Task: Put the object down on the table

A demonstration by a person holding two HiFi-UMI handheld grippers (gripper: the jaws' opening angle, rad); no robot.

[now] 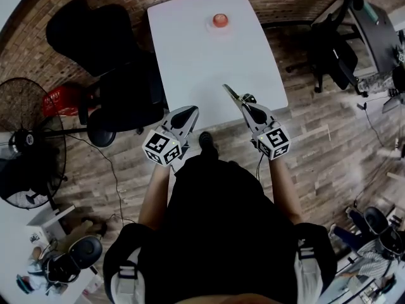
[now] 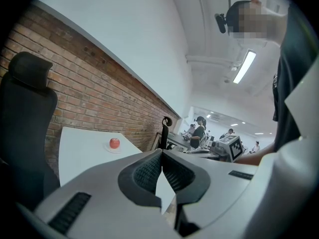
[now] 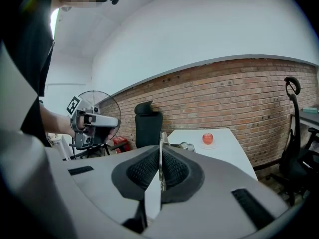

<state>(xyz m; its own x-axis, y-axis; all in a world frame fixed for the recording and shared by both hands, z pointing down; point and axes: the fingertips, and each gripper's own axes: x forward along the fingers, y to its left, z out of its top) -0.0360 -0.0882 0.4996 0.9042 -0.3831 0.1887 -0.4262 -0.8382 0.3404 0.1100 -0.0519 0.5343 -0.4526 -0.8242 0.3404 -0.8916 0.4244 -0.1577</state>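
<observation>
A white table (image 1: 209,68) stands ahead of me. My right gripper (image 1: 245,106) hovers over its near right edge, shut on a thin metal tool (image 1: 231,94) that sticks out forward past the jaws. In the right gripper view the tool's flat edge (image 3: 162,178) is pinched upright between the pads of that gripper (image 3: 160,156). My left gripper (image 1: 190,111) is held at the table's near edge, shut with nothing in it; its jaws (image 2: 162,156) meet at the tip. A red fruit (image 1: 219,20) on a small plate sits at the table's far end.
A black office chair (image 1: 120,75) stands against the table's left side. A floor fan (image 1: 25,141) and a red box (image 1: 60,100) are further left. Another chair (image 1: 335,49) and a desk are at the right. A brick wall (image 3: 239,93) runs behind the table.
</observation>
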